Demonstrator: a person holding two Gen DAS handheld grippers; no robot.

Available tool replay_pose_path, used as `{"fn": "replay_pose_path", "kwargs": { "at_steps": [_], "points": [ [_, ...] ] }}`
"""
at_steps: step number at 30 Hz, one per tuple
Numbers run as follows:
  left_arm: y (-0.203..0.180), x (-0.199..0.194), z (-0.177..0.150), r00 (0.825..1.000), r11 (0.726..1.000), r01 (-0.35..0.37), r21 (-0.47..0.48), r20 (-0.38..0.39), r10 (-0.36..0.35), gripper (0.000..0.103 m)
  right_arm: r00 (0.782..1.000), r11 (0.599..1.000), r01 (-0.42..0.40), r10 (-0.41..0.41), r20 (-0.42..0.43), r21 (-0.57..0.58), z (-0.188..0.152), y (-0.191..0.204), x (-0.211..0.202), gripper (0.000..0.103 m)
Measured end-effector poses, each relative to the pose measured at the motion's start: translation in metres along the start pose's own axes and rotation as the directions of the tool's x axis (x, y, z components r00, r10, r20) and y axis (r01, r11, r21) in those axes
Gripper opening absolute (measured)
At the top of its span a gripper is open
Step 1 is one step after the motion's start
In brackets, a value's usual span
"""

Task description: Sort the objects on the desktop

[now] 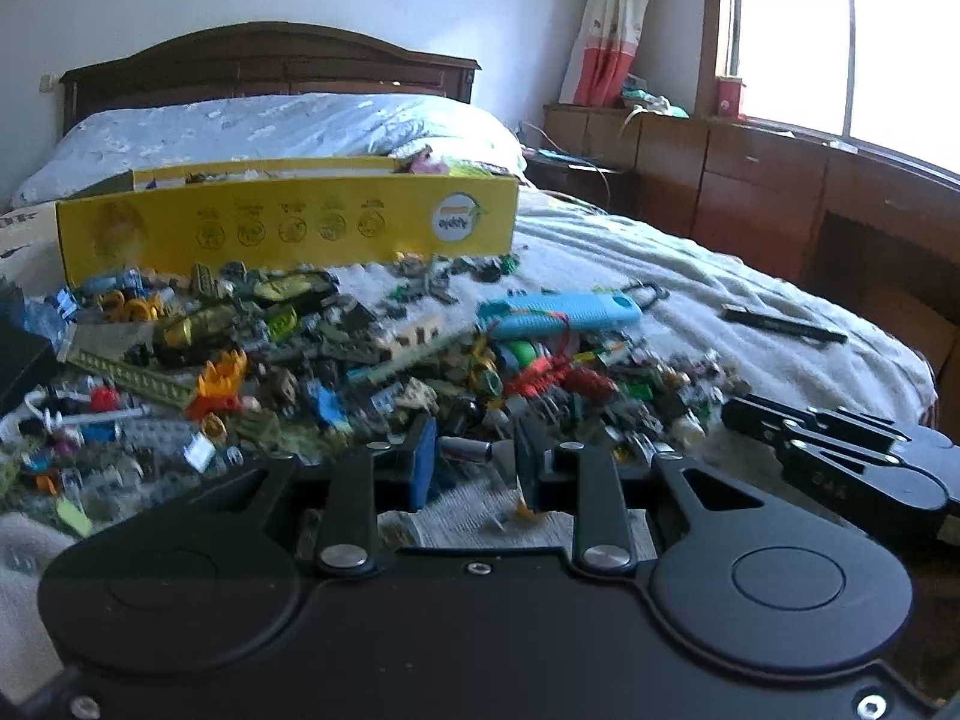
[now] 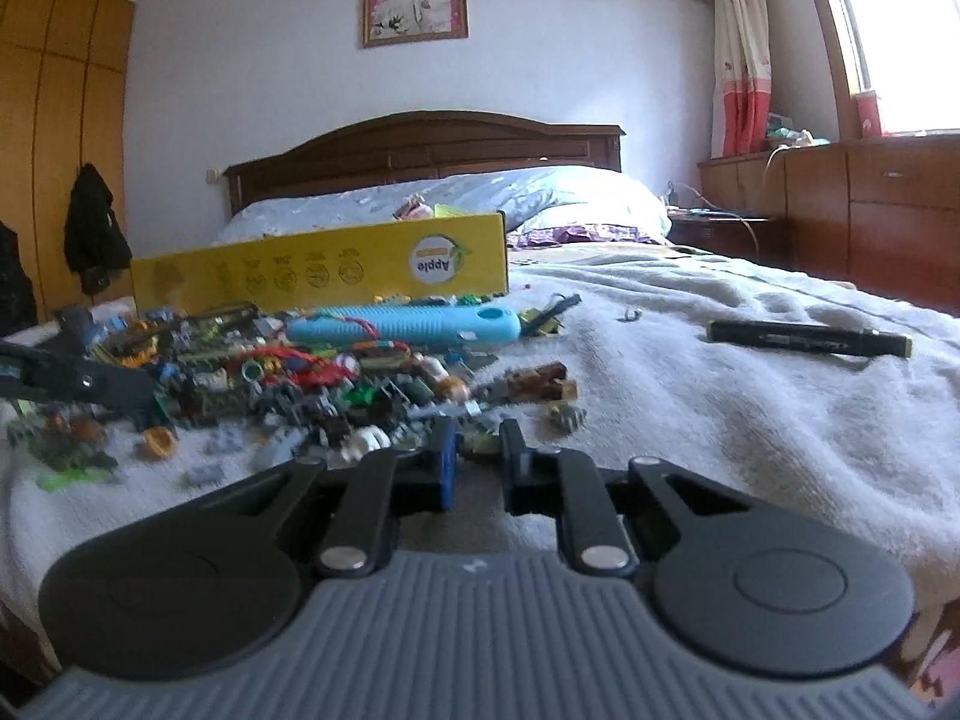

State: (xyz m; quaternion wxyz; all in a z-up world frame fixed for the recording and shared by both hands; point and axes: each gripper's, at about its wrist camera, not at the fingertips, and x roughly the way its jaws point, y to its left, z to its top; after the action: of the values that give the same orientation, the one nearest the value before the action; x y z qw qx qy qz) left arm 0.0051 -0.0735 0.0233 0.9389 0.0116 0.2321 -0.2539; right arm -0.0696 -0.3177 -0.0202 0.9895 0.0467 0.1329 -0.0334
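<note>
A pile of small toy bricks (image 1: 312,354) (image 2: 282,381) is spread over a white blanket (image 2: 690,420) on the bed. My left gripper (image 1: 474,459) reaches into its near edge, jaws narrowly set and shut on a small silvery cylinder (image 1: 468,450). My right gripper (image 2: 480,456) sits at the pile's right edge, jaws close together on a small greenish piece (image 2: 480,443). The left wrist view shows the right gripper (image 1: 729,411) from the side at right. The left gripper (image 2: 147,405) comes in from the left in the right wrist view.
A long yellow cardboard box (image 1: 288,222) (image 2: 318,270) stands behind the pile. A light-blue case (image 1: 558,309) (image 2: 408,324) lies on top of the bricks. A black marker (image 1: 780,324) (image 2: 810,339) lies on the blanket at right. Wooden cabinets (image 1: 780,198) line the right wall.
</note>
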Motion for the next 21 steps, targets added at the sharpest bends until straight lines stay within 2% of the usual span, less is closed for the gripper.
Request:
{"fn": "replay_pose_path", "kwargs": {
  "at_steps": [6,11,17,21],
  "points": [
    [0.018,0.014,0.029,1.000,1.000,-0.011,-0.026,0.023,0.012,0.026,0.999,0.998,-0.054,0.054,0.000,-0.019,0.016,0.010,0.009,0.017],
    [0.031,0.036,0.065,0.997,0.999,-0.042,-0.011,0.060,0.042,0.026,0.994,0.992,-0.109,0.108,-0.012,-0.057,0.031,0.023,0.025,0.017],
    [0.055,0.086,0.122,0.986,0.995,-0.091,-0.031,0.138,0.094,0.026,0.987,0.988,-0.154,0.153,-0.039,-0.029,0.047,0.030,0.051,0.017],
    [0.077,0.132,0.156,0.977,0.988,-0.139,-0.064,0.151,0.147,0.026,0.986,0.987,-0.158,0.155,-0.067,-0.033,0.053,0.033,0.064,0.017]
  ]
}}
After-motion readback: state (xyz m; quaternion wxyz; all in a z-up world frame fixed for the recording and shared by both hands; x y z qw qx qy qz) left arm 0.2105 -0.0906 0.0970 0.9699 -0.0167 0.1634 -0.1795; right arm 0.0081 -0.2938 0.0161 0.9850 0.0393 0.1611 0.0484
